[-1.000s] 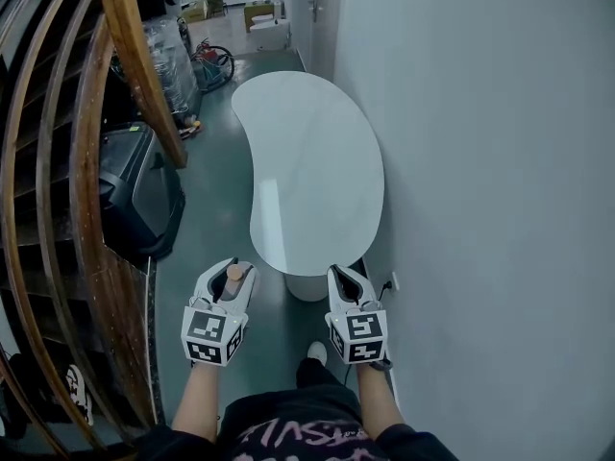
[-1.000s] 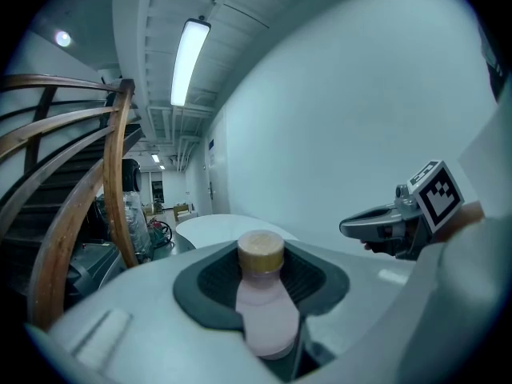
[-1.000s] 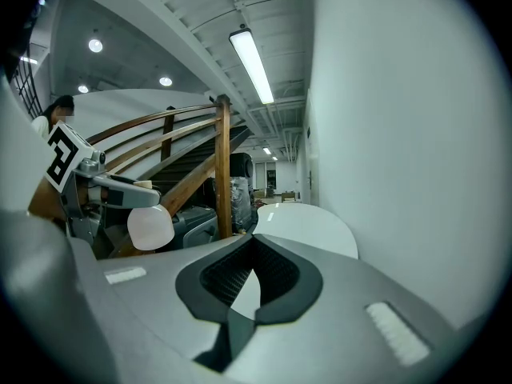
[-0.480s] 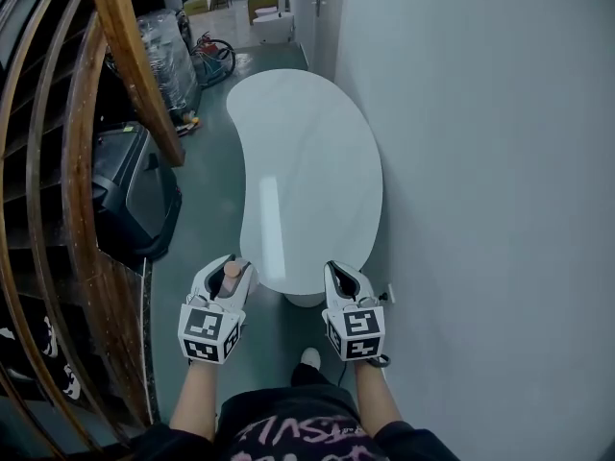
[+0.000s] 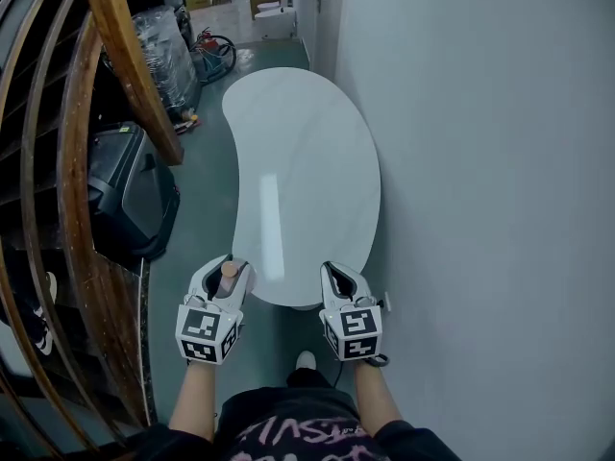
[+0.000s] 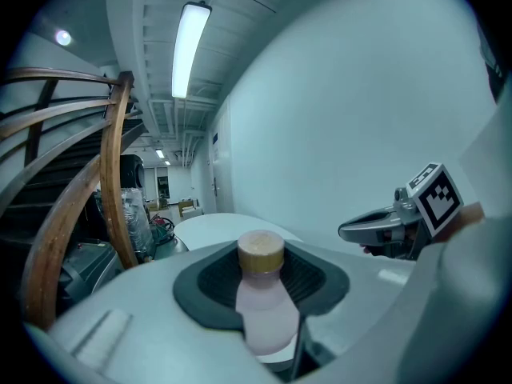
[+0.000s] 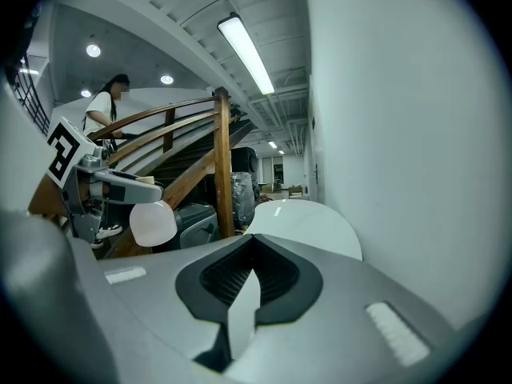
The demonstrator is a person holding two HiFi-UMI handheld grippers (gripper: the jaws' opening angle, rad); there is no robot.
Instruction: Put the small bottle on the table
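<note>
Pink small bottle (image 6: 260, 294) with a tan cap is clamped upright in the left claw (image 5: 223, 268), just off the white counter's (image 5: 307, 161) near end. The right claw (image 5: 342, 275) beside it is closed on nothing. Only the right claw's view shows a person (image 7: 102, 106) on the wooden stairs (image 7: 172, 122).

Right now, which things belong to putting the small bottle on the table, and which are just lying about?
Job: small pale pink bottle with tan cap, in the left gripper; white kidney-shaped table.
Lying about: black case on the floor; curved wooden stair railing; plastic-wrapped bundle; empty right gripper.
</note>
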